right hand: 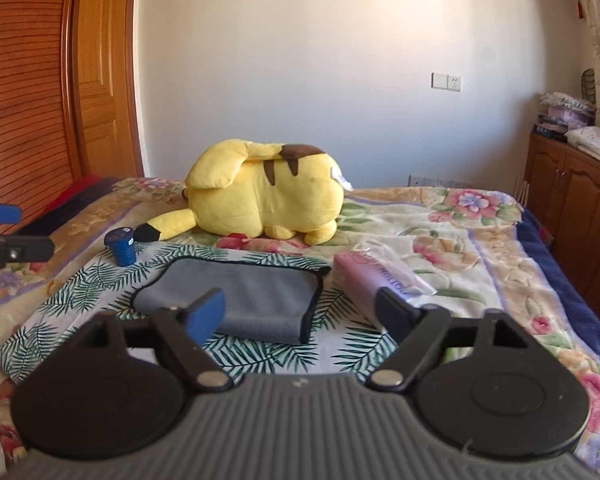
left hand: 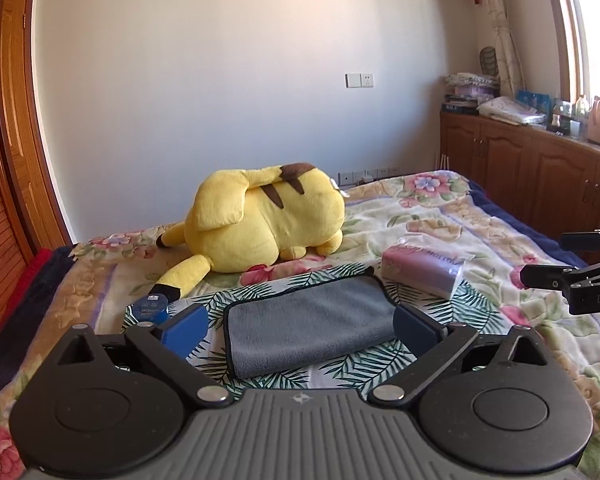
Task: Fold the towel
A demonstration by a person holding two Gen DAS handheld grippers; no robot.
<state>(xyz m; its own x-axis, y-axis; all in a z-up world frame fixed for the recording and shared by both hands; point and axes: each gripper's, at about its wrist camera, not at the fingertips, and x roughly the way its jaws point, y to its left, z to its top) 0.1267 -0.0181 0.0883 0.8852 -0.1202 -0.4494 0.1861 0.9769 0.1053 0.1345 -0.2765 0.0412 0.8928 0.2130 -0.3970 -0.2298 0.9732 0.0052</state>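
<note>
Yellow plush (left hand: 264, 216), blue cup (right hand: 120, 247), pink pouch (right hand: 374, 280)

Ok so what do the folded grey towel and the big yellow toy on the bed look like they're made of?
The folded grey towel with black edging looks like microfibre or terry: matte, fine nap, soft rounded fold. The yellow plush toy with brown stripes looks like short-pile polyester plush, going by its fuzzy surface and stuffed, seamed shape. Neither is certain from looks alone.

White wall (right hand: 320, 60) behind; wooden door (right hand: 104, 80) at left; brown cabinets (left hand: 540, 168) under sunlit window (left hand: 596, 24); floral bedspread (left hand: 440, 216) on bed.
</note>
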